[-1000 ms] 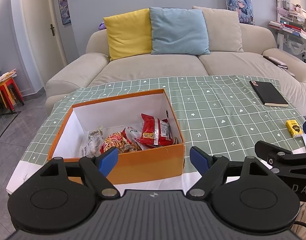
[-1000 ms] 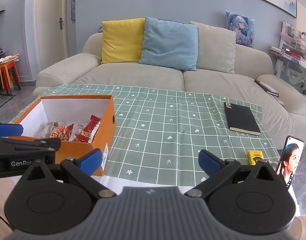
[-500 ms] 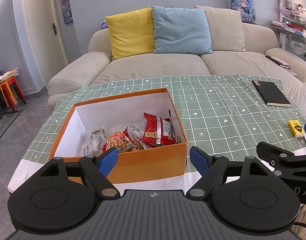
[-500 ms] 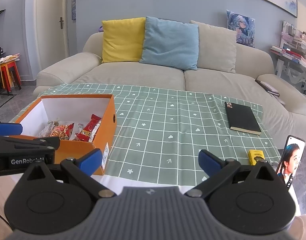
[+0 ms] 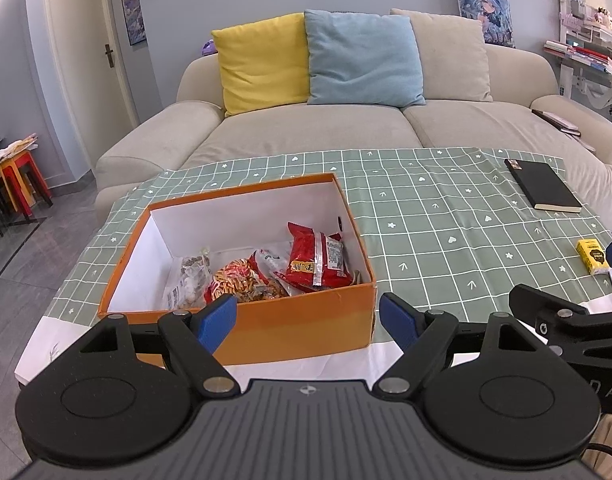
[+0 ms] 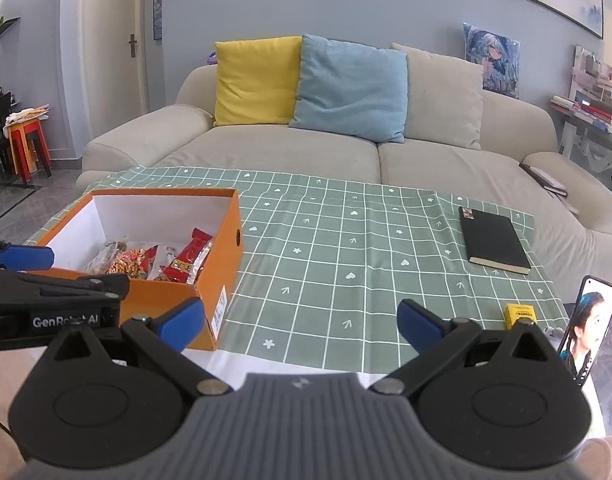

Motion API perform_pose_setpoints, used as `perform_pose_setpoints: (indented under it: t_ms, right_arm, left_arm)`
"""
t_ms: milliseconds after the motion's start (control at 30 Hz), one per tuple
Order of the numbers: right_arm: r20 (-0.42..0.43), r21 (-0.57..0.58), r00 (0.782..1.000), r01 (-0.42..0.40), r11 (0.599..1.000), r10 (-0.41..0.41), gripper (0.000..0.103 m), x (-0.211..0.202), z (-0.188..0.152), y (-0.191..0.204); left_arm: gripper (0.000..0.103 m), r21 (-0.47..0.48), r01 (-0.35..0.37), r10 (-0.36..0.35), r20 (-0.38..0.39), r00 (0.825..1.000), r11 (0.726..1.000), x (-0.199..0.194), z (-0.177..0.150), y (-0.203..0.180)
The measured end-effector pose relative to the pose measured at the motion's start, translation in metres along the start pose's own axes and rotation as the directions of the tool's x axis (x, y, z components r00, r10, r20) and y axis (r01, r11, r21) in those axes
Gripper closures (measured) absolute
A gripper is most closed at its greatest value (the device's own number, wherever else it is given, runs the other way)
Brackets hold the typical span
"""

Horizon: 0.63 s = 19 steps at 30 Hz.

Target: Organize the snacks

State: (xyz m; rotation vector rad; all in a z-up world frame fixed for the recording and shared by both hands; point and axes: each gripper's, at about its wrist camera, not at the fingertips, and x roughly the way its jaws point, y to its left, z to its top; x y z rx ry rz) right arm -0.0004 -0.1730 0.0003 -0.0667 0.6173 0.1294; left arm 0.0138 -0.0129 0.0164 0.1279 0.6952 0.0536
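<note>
Orange cardboard box [image 5: 242, 320] sits lower left of centre in the left wrist view, open, on the worktop [image 5: 446, 232] with its green checked cloth. Snacks already inside: a clear nut packet [image 5: 190, 280], an orange-patterned packet [image 5: 242, 284], a red packet [image 5: 318, 260] leaning toward the box's right wall. Left gripper [image 5: 308, 320] hovers just in front of the box, jaws apart, nothing held. Moving right: the cloth in mid frame is bare, a black notebook [image 6: 492, 240] lies right of centre in the right wrist view, and a small yellow pack [image 6: 520, 314] sits lower right near the worktop edge, beside a phone [image 6: 590, 328]. Right gripper [image 6: 300, 324] is low centre, jaws apart, empty. Judgement: mostly done. The yellow pack looks like the only loose item left, if it counts as a snack.
</note>
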Motion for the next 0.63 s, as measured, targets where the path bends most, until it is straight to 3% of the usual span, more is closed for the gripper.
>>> perform_pose_setpoints:
  t_ms: [633]
  right_arm:
    - [-0.007, -0.006, 1.000, -0.007, 1.000, 0.007, 0.004, 0.0015, -0.0002, 0.0007]
  left_arm:
    - [0.010, -0.013, -0.011, 0.012, 0.012, 1.000, 1.000, -0.0012, -0.0015, 0.0016]
